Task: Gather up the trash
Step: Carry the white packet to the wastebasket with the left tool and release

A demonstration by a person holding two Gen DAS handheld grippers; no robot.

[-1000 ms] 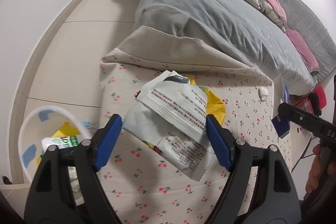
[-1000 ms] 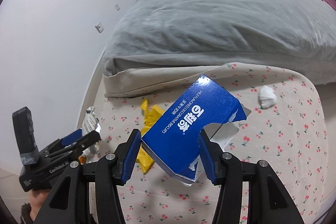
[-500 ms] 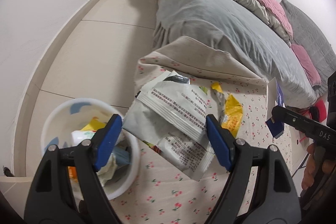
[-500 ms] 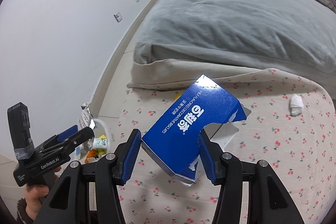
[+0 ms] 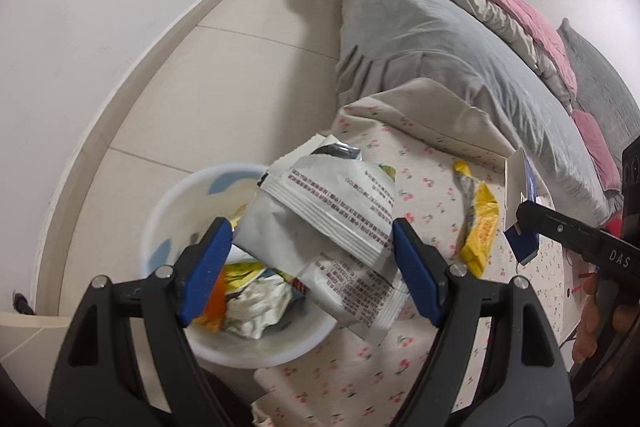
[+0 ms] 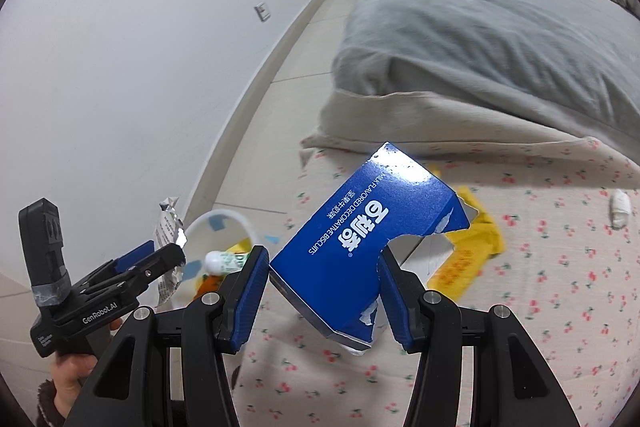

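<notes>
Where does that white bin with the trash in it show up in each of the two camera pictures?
Left wrist view: the white bin sits lower left on the floor, partly behind the grey wrapper held by the left gripper.
Right wrist view: the bin is lower left, beyond the left gripper.
Shared landmark: the yellow wrapper on the cherry-print cloth.

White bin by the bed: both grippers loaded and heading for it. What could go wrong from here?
1. The white bin already holds trash; the big grey wrapper in the left gripper may catch on the rim and spill.
2. The blue biscuit box in the right gripper is over the bedsheet, so an early release misses.
3. The yellow wrapper and tissue wad could be forgotten.
</notes>
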